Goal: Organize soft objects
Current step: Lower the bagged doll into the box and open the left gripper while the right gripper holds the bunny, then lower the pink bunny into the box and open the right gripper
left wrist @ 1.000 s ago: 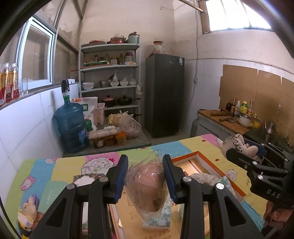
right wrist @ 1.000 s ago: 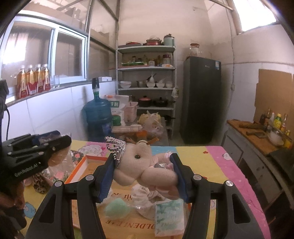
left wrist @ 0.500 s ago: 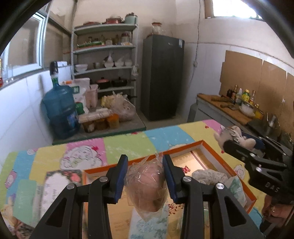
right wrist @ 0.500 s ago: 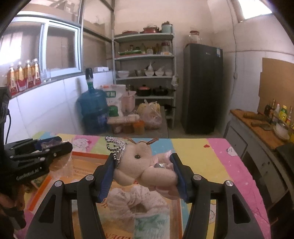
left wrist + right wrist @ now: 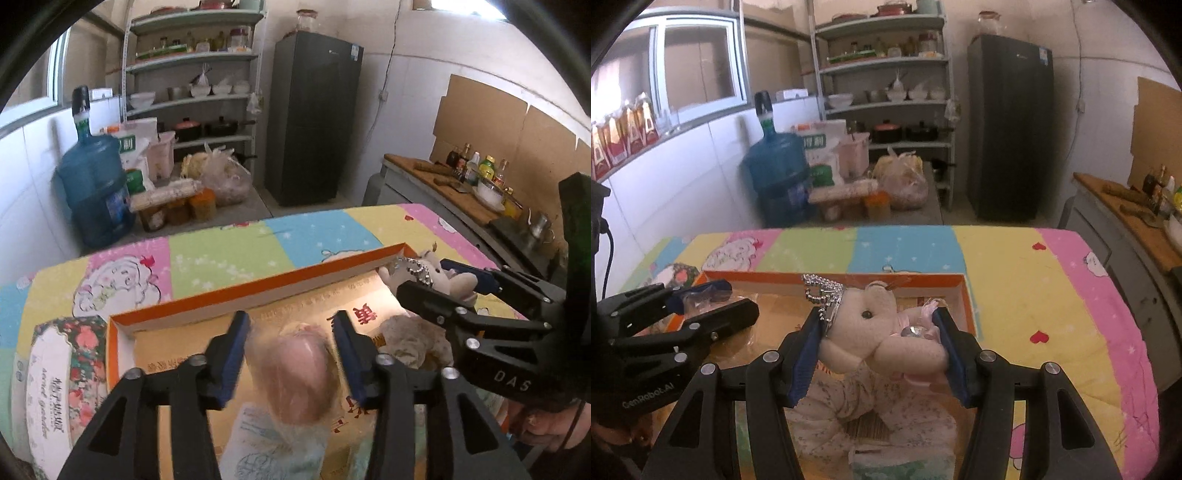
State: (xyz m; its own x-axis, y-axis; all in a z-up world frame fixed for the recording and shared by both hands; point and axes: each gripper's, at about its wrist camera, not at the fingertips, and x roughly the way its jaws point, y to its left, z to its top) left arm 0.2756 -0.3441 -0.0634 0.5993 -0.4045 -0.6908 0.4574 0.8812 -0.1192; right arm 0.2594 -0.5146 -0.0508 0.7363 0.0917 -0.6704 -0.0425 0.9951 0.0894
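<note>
My left gripper (image 5: 290,354) stands open over the orange-rimmed box (image 5: 258,295); a pink soft ball in clear plastic wrap (image 5: 295,373) is blurred between its fingers, apart from the pads. My right gripper (image 5: 879,347) is shut on a cream plush bear with a bead chain (image 5: 871,332), held over the box's right end (image 5: 964,295). The bear also shows in the left wrist view (image 5: 443,277). Floral cloth (image 5: 871,413) and a tissue pack (image 5: 273,443) lie in the box.
The box sits on a table with a bright cartoon cloth (image 5: 1015,266). A floral round tin (image 5: 51,373) lies left of the box. Beyond the table stand a blue water jug (image 5: 96,184), shelves (image 5: 192,74), a dark fridge (image 5: 314,114) and a counter with bottles (image 5: 472,177).
Both grippers have dropped lower over the box. My left gripper has opened and the wrapped pink ball is loose between its fingers. The right gripper still holds the bear.
</note>
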